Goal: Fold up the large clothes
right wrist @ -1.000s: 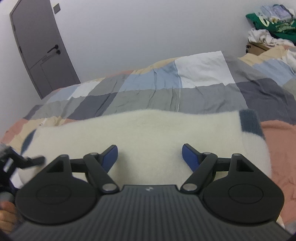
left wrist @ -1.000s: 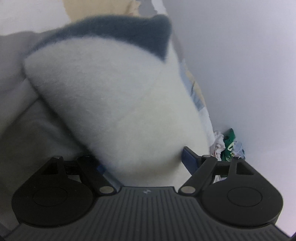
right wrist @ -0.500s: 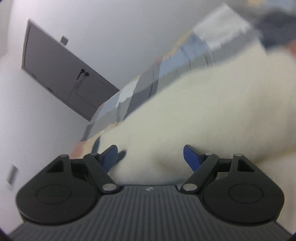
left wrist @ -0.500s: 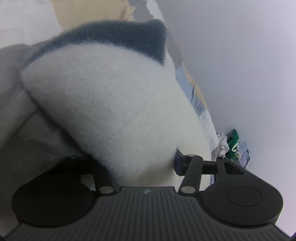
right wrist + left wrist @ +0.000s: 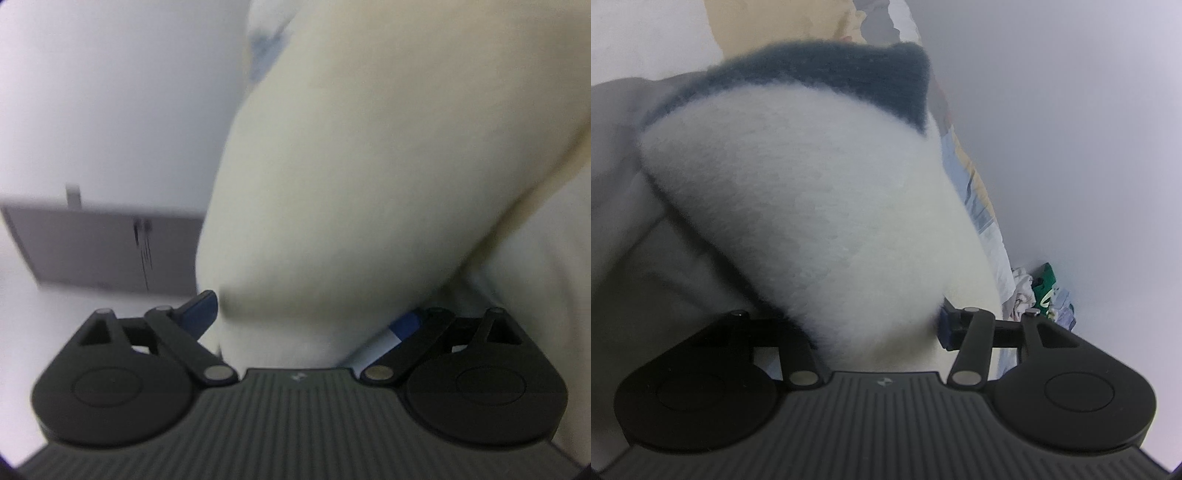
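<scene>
Gripping a thick fold of the fluffy cream-white fleece garment with a dark blue-grey band (image 5: 798,192), the left gripper (image 5: 879,328) has its pads pressed into the pile. The garment lies on the patchwork bedcover (image 5: 975,192). The right gripper (image 5: 310,317) has just been opening its jaws; they stand wide, with a bulge of the same fleece (image 5: 369,166) between them but apparently not pinched. To do this step well, I would slide those spread jaws fully over the folded edge before closing, catching every layer, and keep the left grip firm so the fold stays aligned.
</scene>
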`<control>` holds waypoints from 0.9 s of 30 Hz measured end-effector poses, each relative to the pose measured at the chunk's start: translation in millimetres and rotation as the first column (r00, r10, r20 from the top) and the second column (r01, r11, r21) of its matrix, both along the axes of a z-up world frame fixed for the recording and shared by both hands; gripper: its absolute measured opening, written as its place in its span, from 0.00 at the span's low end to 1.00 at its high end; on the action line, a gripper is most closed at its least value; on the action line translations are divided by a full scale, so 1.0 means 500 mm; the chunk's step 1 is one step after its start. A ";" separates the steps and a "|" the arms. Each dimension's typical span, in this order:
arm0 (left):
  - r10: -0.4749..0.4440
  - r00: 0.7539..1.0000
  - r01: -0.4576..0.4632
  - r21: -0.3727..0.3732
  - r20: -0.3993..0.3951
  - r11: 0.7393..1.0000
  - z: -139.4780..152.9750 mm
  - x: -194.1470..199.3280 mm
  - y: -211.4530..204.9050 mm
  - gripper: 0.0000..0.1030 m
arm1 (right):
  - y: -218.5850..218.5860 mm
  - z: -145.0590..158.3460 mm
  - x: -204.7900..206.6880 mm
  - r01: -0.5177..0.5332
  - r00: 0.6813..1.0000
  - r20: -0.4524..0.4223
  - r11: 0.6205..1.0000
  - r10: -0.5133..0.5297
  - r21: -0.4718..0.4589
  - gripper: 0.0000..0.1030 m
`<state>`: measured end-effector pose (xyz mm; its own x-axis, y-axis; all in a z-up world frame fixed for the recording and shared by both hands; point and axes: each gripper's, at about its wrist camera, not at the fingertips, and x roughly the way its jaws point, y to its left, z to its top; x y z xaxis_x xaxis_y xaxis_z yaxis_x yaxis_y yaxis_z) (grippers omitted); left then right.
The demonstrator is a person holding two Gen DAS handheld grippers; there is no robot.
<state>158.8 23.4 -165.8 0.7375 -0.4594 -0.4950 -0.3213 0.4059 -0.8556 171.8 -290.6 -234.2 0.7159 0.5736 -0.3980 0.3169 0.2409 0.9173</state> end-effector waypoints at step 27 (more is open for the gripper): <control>0.005 0.993 -0.001 -0.031 0.120 1.000 0.021 -0.042 0.057 0.51 | -0.024 0.099 -0.020 0.108 0.990 0.115 0.963 -0.081 -0.247 0.58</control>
